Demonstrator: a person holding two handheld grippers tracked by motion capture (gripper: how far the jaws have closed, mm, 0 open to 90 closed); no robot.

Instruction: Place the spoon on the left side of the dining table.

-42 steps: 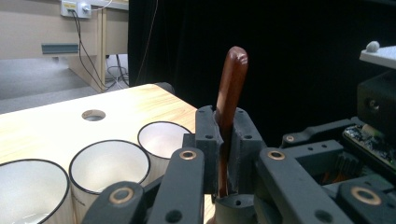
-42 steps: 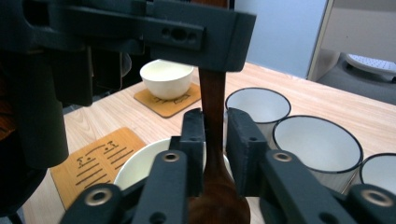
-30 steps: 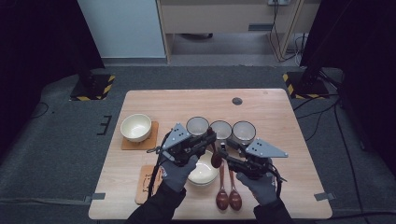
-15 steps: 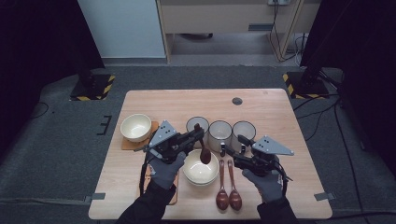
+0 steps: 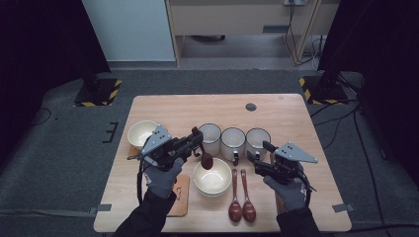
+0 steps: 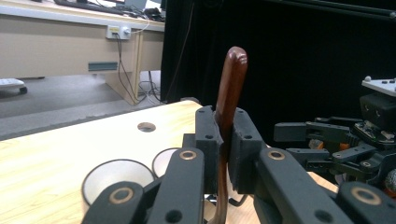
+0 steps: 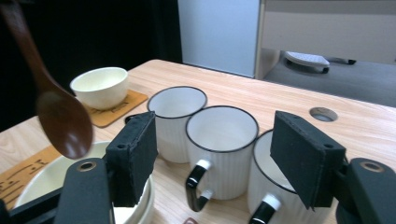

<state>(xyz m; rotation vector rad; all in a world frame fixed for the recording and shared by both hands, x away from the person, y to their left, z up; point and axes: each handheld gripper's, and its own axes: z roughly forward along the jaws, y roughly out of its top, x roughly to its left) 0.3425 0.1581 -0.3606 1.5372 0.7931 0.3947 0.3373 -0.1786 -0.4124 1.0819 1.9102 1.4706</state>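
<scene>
My left gripper (image 5: 195, 141) is shut on the handle of a brown wooden spoon (image 5: 205, 159). The spoon hangs bowl-down over the front cream bowl (image 5: 213, 185). In the left gripper view the spoon handle (image 6: 232, 84) stands upright, pinched between the jaws of the left gripper (image 6: 225, 137). My right gripper (image 5: 258, 158) is level, in front of the three white mugs (image 5: 233, 140). Its jaws have just been opening and nothing is between them. In the right gripper view this gripper (image 7: 217, 158) frames the middle mug (image 7: 222, 137), with the spoon (image 7: 63, 123) at the left.
Two more wooden spoons (image 5: 241, 206) lie beside the cream bowl. A smaller cream bowl (image 5: 141, 133) sits on a wooden coaster at the left. Another coaster (image 5: 180, 195) lies near the front edge. A round hole (image 5: 251, 106) marks the far table.
My left gripper has carried the spoon to the left, away from the mugs, to above the front bowl. The right gripper's jaws have spread wider.
</scene>
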